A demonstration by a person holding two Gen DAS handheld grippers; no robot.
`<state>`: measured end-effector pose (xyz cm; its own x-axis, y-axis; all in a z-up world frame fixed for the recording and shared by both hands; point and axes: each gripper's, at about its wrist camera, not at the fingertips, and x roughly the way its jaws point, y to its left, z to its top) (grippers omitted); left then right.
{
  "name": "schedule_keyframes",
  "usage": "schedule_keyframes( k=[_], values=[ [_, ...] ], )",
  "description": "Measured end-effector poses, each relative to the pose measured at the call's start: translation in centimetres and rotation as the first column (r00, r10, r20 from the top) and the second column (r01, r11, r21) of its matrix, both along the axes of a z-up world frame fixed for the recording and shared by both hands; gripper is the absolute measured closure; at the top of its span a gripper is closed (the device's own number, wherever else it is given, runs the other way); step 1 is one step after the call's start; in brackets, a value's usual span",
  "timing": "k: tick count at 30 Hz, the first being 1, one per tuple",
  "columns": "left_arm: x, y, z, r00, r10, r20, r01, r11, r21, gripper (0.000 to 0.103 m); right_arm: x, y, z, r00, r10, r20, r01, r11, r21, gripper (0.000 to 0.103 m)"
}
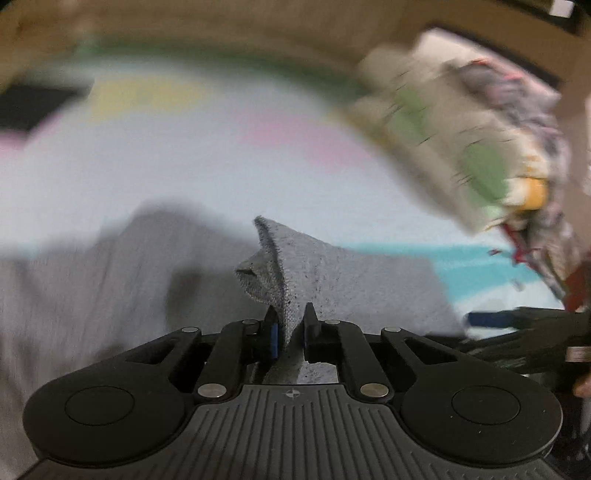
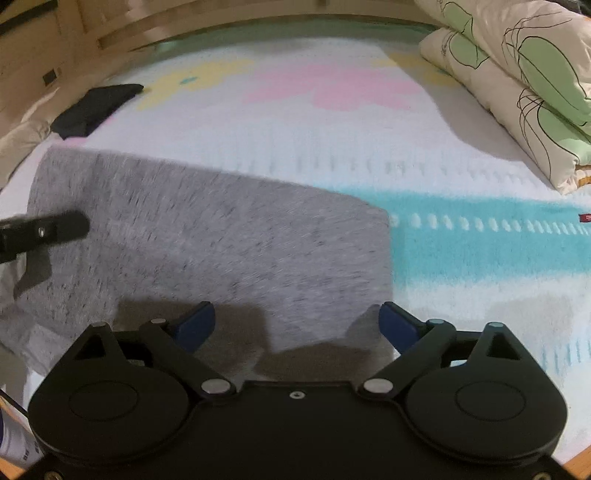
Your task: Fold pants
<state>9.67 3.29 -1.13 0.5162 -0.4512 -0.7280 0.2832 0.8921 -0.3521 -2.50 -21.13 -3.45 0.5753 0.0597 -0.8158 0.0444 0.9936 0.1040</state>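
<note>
The left gripper [image 1: 290, 325] pinches a corner of the gray pants [image 2: 207, 236], which lie flat on the bed [image 2: 332, 140]. The right gripper [image 2: 297, 325] is wide apart over them. Pillows [image 2: 517, 85] sit at two o'clock.

This is looking like a bedroom in a home. A bed [image 2: 332, 125] is filling most of both views, spreading out ahead of the jaws, and its sheet is showing pastel pink, yellow and turquoise patches on white. Pillows [image 2: 517, 81] in cream cases with green leaf outlines are lying stacked ahead and to the right of the right jaws. A wooden bed frame [image 2: 221, 22] is running along the far edge, beyond the sheet. Grey pants [image 2: 221, 236] are lying spread on the bed just ahead of the jaws, and a dark folded garment [image 2: 96, 107] is sitting far ahead to the left.
</note>
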Motion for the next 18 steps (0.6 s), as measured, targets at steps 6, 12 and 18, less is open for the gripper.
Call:
schedule_keyframes(
  k=[6,12,18],
  values=[
    [1.5,0.4,-2.6,0.991,0.030,-0.132,-0.031,1.000,-0.004,0.087,1.2,-0.9,-0.1,0.998,-0.026,-0.057,0.025,1.000,-0.013,0.018],
    [1.4,0.0,-2.4,0.995,0.012,-0.100,-0.009,0.999,0.032,0.084,3.2,-3.1,1.0,0.987,-0.161,0.008,0.160,0.987,0.008,0.042],
    [1.3,0.7,-2.4,0.995,-0.007,-0.103,0.009,1.000,0.013,0.083,6.9,-4.9,-2.3,0.962,-0.252,-0.110,0.253,0.967,-0.002,0.052]
  ],
)
